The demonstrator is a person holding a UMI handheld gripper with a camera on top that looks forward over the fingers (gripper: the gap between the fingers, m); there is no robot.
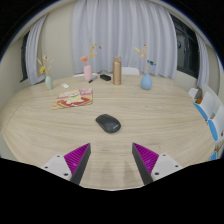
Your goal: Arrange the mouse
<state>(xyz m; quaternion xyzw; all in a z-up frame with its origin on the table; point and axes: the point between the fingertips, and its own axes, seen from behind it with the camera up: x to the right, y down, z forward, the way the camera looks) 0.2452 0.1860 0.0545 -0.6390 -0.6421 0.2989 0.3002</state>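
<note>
Round pale wood-grain table [60, 140] fills the view; sheer curtains [110, 25] behind it. The hand-held gripper [112, 160] sits low over the near rim, its two fingers spread wide with purple pads [76, 157] facing inward and nothing between them. The dark, rounded computer mouse [108, 123] lies flat on the table just ahead of the fingers, roughly on the midline of the gap and apart from both tips. Well beyond it: a flat tray-like item with red and pale patches [73, 98], a tall tan cylindrical container [117, 70], a blue vase with a stem [146, 81], a second small vase with flowers [47, 80] at the far left, and a pink item [88, 73] I cannot identify. Blue-and-white chairs [208, 118] at the right rim. Judgement: the step in hand is the approach to grasp, the task barely started. To do it well, keep the opening wide, advance straight so the mouse stays centred, drop the tips close to the tabletop, and check which way the mouse's long axis runs before closing, since that is hard to tell here. Grip across the narrow flanks; the curved shell may slip if pinched high.
</note>
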